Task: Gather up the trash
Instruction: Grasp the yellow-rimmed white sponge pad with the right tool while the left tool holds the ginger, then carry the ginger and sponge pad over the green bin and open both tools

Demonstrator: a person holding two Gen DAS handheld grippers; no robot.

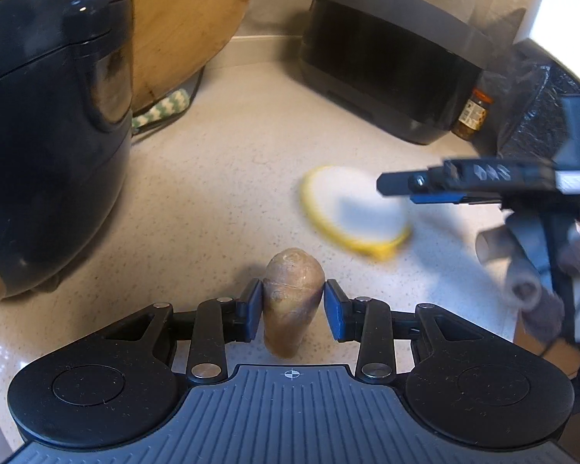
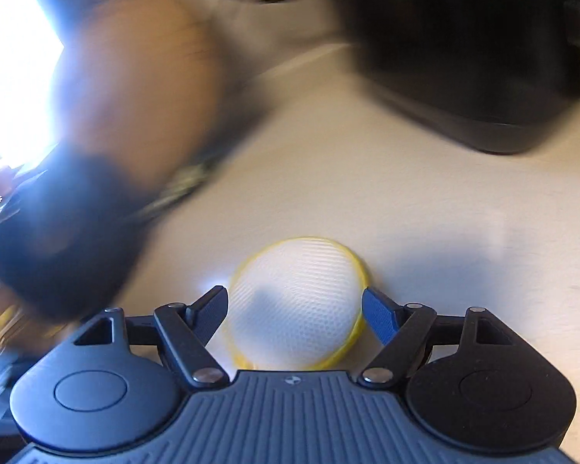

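My left gripper (image 1: 293, 305) is shut on a brown potato-like lump (image 1: 293, 290), held above the pale speckled counter (image 1: 212, 193). A round white pad with a yellow rim (image 1: 352, 208) lies on the counter to its right. My right gripper (image 1: 382, 187) comes in from the right over that pad. In the right wrist view the right gripper (image 2: 294, 307) is open, its fingers on either side of the white pad (image 2: 297, 305), which lies on the counter. That view is heavily blurred.
A large black cooker (image 1: 46, 135) stands at the left, with a round wooden board (image 1: 181, 19) leaning behind it. A black box-like appliance (image 1: 386, 65) sits at the back right, with a small jar (image 1: 473, 114) beside it. A green-and-white cloth (image 1: 162, 106) lies under the board.
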